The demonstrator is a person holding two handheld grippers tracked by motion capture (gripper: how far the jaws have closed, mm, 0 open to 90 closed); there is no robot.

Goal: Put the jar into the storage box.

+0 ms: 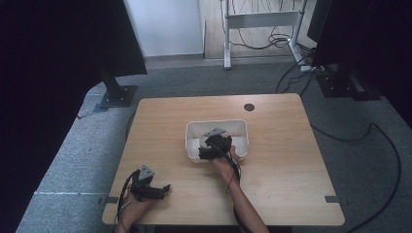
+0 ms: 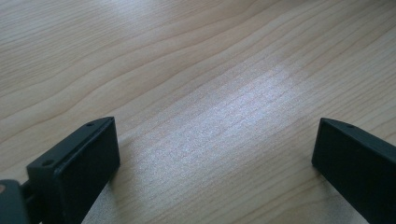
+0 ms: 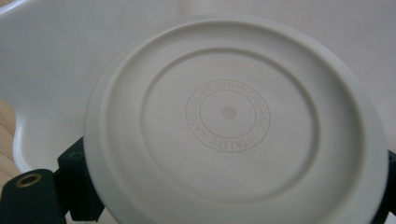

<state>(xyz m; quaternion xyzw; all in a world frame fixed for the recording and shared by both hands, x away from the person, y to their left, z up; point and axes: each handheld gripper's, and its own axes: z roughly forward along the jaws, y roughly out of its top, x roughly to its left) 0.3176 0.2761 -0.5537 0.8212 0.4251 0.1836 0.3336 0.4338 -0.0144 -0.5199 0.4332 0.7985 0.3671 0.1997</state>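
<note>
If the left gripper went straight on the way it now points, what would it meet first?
Probably just the bare wooden table. The left gripper has its jaws wide apart with nothing between or ahead of them. In the high view it points right along the near edge, well short of the white tub.

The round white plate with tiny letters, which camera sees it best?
The right gripper view: the round white plate looms close, ring of letters readable, between the right hand-held gripper's jaws. In the high view it's a pale sliver inside the white tub.

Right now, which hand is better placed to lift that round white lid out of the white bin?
The right. Its tool is already in the bin with the lid between its jaws. The left tool sits open near the table's front edge.
</note>
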